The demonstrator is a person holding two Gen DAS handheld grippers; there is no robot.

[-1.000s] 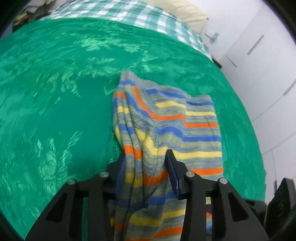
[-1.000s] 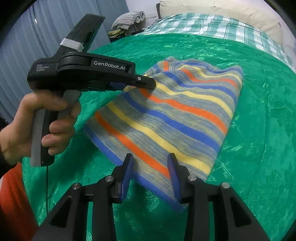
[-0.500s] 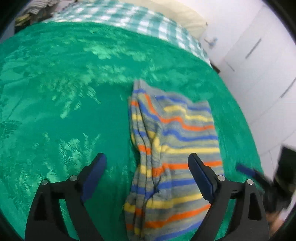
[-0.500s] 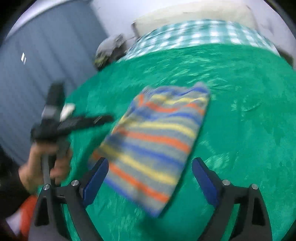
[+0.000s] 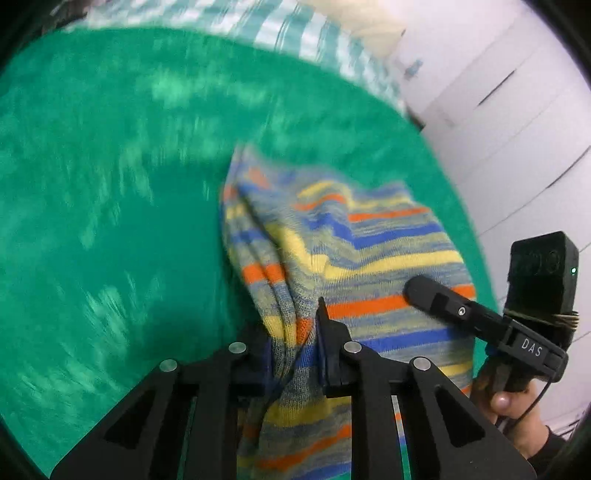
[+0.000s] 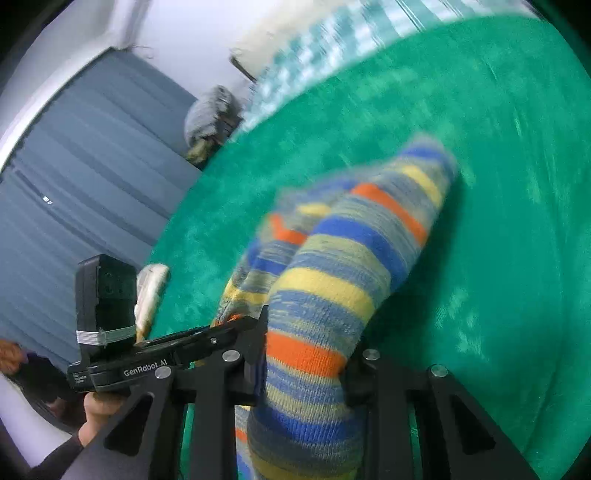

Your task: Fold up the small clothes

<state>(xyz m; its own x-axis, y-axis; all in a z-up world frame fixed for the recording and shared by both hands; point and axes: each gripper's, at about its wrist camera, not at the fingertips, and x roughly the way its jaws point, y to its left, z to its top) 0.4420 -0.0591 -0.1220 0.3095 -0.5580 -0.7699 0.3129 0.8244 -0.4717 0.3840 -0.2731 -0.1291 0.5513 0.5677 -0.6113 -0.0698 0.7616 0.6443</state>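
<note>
We see a bed covered by a shiny green patterned bedspread, with a green-and-white checked sheet at its far end. On the bedspread lies the striped knit garment in grey-blue, yellow, orange and blue, its near end lifted and bunched between the two tools.

Two pieces of writing are readable. In the left wrist view the body of the right hand-held gripper carries "DAS" in white. In the right wrist view the body of the left hand-held gripper carries "GenRobot.AI"; smaller lines beside it are too small for us to read.

The person's right hand wraps the black handle at the lower right of the left wrist view, with the tool reaching in over the garment from the right. The left hand, in a dark sleeve, grips its handle at the lower left of the right wrist view.

The left hand-held gripper points down toward the bed; its jaws are closing, and a gathered fold of the garment is pinched between them. The right hand-held gripper is also closing its jaws, and a thick roll of the same garment fills the gap and is squeezed between the pads.
</note>
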